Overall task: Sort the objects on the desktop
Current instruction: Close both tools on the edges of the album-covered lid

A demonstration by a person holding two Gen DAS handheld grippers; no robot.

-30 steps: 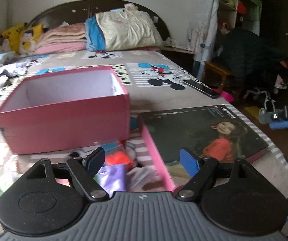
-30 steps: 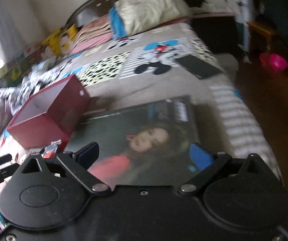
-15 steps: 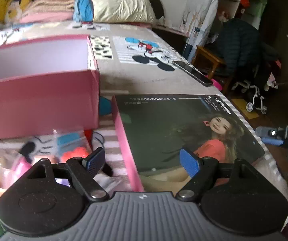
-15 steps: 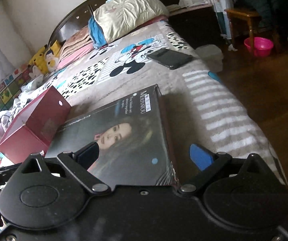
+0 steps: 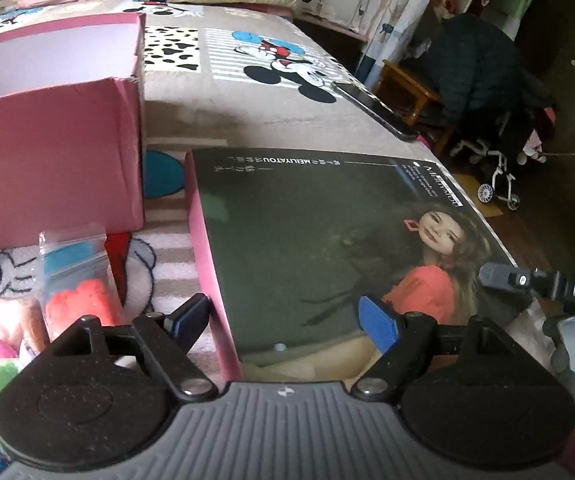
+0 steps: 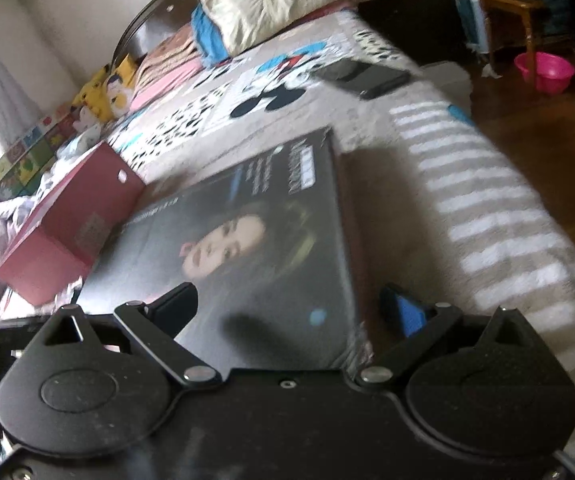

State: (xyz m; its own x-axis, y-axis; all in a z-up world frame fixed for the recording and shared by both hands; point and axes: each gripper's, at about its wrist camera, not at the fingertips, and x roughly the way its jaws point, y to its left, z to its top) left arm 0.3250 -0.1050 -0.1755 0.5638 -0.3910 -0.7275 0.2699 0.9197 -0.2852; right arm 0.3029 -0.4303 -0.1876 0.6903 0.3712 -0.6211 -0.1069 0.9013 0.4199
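A flat dark box lid point(image 5: 327, 240) with a girl's photo and pink sides lies on the bed; it also shows in the right wrist view point(image 6: 247, 248). An open pink box point(image 5: 51, 148) stands to its left, seen too in the right wrist view point(image 6: 67, 232). Small plastic bags of coloured bits point(image 5: 75, 280) lie in front of the pink box. My left gripper point(image 5: 283, 320) is open, straddling the lid's near left corner. My right gripper point(image 6: 291, 308) is open, straddling the lid's near right corner. The right gripper's tip point(image 5: 503, 276) shows at the lid's right edge.
A black phone point(image 5: 375, 108) lies on the Mickey blanket beyond the lid. Pillows and folded quilts point(image 6: 247, 12) are at the headboard. The bed's edge drops to a wooden floor with a stool point(image 5: 407, 92), a pink basin point(image 6: 543, 72) and a toy scooter point(image 5: 495, 184).
Both grippers have moved in closer to the lid's near edge and lower over it. Both stay open. The lid and the pink box have not moved.
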